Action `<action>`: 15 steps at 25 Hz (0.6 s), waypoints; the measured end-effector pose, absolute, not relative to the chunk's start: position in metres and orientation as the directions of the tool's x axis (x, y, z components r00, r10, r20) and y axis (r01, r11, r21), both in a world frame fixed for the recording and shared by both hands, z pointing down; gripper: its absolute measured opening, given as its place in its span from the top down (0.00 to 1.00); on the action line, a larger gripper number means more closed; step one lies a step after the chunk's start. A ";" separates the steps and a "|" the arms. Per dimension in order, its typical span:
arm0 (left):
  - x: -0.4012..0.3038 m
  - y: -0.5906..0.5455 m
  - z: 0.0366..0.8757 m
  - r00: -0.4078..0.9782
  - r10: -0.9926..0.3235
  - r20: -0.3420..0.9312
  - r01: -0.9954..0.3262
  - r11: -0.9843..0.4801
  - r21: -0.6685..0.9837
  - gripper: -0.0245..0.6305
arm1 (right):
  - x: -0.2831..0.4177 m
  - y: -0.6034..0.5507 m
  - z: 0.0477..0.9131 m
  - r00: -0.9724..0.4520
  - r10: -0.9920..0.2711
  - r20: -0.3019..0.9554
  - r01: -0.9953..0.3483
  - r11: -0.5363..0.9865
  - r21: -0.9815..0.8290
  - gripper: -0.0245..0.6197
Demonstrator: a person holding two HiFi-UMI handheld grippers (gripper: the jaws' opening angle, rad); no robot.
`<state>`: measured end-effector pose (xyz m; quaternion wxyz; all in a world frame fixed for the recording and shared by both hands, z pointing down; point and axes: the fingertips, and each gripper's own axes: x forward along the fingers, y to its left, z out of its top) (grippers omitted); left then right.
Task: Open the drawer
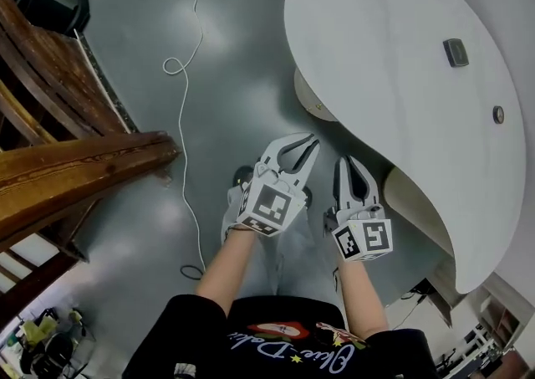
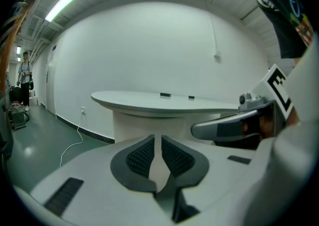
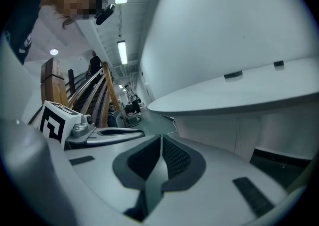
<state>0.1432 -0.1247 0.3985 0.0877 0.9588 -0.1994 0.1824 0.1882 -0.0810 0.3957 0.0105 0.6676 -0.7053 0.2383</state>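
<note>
L claw (image 1: 301,145): held low before our torso, pointing fwd over the grey floor (image 1: 226,76); pads barely apart, a thin slit btwn them, nothing in it.
L claw's left flank: white cable (image 1: 185,68) loops across the floor, not touching the claw; wood rail (image 1: 84,170) sits at the far left of the head view, well apart from us.
R claw (image 1: 349,161): just right of the L claw, side by side w/ it, not touching; in its own view the pads meet at the tips, nothing btwn them.
Table base (image 1: 416,202): white pedestal, near the R claw, ahead & to its right; neither claw touches it.
Tabletop (image 1: 376,43): white, rounded edge, ahead-right of both claws; in both gripper views it stands above jaw level. A small dark block (image 1: 456,52) & a small round bit (image 1: 498,115) lie on it, well apart from the claws.
Drawer: we can't pick out its front in any view, so we can't place it vs the claws, beyond saying the table lies ahead-right & untouched.
</note>
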 end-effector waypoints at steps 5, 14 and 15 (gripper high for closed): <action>0.160 -0.138 0.435 0.856 -0.341 0.389 -0.414 -0.902 0.119 0.85 | 0.199 -0.093 0.423 -0.089 -0.928 0.361 -0.946 -0.035 -0.322 0.96; 0.185 -0.164 0.481 0.853 -0.356 0.383 -0.444 -0.880 0.170 0.75 | 0.205 -0.106 0.449 -0.086 -0.926 0.368 -0.945 -0.042 -0.325 0.96; 0.189 -0.167 0.485 0.853 -0.355 0.383 -0.443 -0.880 0.170 0.75 | 0.206 -0.107 0.451 -0.088 -0.924 0.373 -0.946 -0.040 -0.321 0.96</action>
